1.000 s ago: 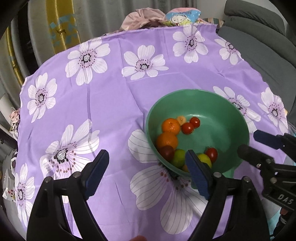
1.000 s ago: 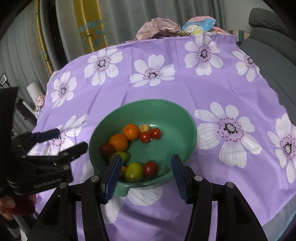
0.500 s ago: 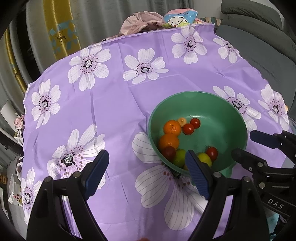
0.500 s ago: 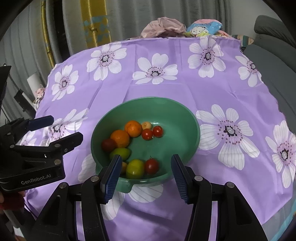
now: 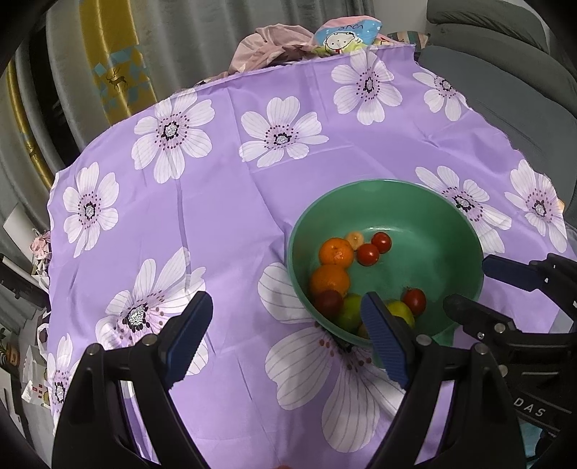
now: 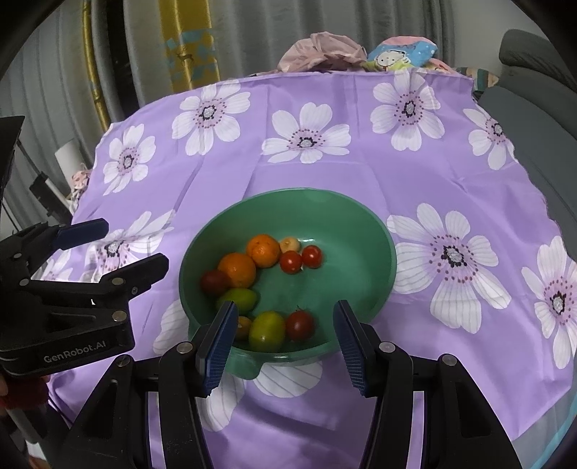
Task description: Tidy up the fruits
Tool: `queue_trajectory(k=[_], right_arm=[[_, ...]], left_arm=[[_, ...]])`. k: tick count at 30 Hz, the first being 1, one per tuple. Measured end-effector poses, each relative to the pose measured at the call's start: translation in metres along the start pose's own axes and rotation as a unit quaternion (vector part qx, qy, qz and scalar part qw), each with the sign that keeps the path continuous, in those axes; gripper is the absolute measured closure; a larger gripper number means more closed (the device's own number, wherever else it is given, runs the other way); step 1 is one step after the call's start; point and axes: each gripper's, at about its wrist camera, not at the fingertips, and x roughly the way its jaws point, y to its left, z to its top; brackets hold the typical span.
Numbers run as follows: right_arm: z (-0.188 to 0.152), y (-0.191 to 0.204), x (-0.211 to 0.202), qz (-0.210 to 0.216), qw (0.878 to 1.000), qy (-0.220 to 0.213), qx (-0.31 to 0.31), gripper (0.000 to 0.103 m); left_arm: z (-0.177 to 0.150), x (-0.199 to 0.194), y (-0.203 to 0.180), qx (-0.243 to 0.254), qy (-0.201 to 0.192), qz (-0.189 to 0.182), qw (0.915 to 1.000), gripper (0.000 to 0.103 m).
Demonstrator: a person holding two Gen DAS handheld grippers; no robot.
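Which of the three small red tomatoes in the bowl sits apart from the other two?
The red tomato nearest the right gripper, beside the yellow-green fruit; the other two tomatoes touch farther back.

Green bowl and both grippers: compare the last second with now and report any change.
Nothing was taken hold of or let go. The green bowl keeps its place on the purple flowered cloth, its fruit unmoved. The left gripper and right gripper stay open and empty; the views only shift slightly.

This looks like a home, probably a living room. A table has a purple tablecloth (image 6: pixel 360 173) with white flowers. At its far edge lie crumpled clothes (image 6: pixel 321 50) and a cartoon pillow (image 6: pixel 400 54). Grey curtains (image 6: pixel 288 29) hang behind, and a grey sofa (image 5: pixel 505 90) stands beside the right edge.
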Motion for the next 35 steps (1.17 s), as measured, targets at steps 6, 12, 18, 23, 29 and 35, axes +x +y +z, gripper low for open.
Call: queue_trajectory(k=[6, 12, 18, 23, 29, 35], right_arm=[[0.0008, 0.0011, 0.0031, 0.003, 1.0, 0.003, -0.001, 0.048], [0.0017, 0.0033, 0.0051, 0.004, 1.0, 0.006, -0.005, 0.048], [0.002, 0.0035, 0.0055, 0.004, 1.0, 0.006, -0.004, 0.048], [0.0021, 0.0038, 0.0056, 0.004, 1.0, 0.006, -0.006, 0.048], [0.0021, 0.0035, 0.0056, 0.004, 1.0, 0.006, -0.005, 0.048], [0.0016, 0.0021, 0.0068, 0.003, 1.0, 0.006, -0.003, 0.048]], left_arm=[[0.0003, -0.0001, 0.0004, 0.001, -0.001, 0.004, 1.0, 0.019], [-0.0001, 0.001, 0.0023, 0.0, 0.0, 0.005, 1.0, 0.019], [-0.0006, 0.0017, 0.002, 0.002, 0.0, 0.004, 1.0, 0.019], [-0.0005, 0.0014, 0.0006, 0.003, -0.002, 0.004, 1.0, 0.019], [0.0008, 0.0025, -0.0027, 0.004, -0.005, 0.001, 1.0, 0.019], [0.004, 0.0026, -0.0048, 0.007, -0.006, -0.001, 1.0, 0.019]])
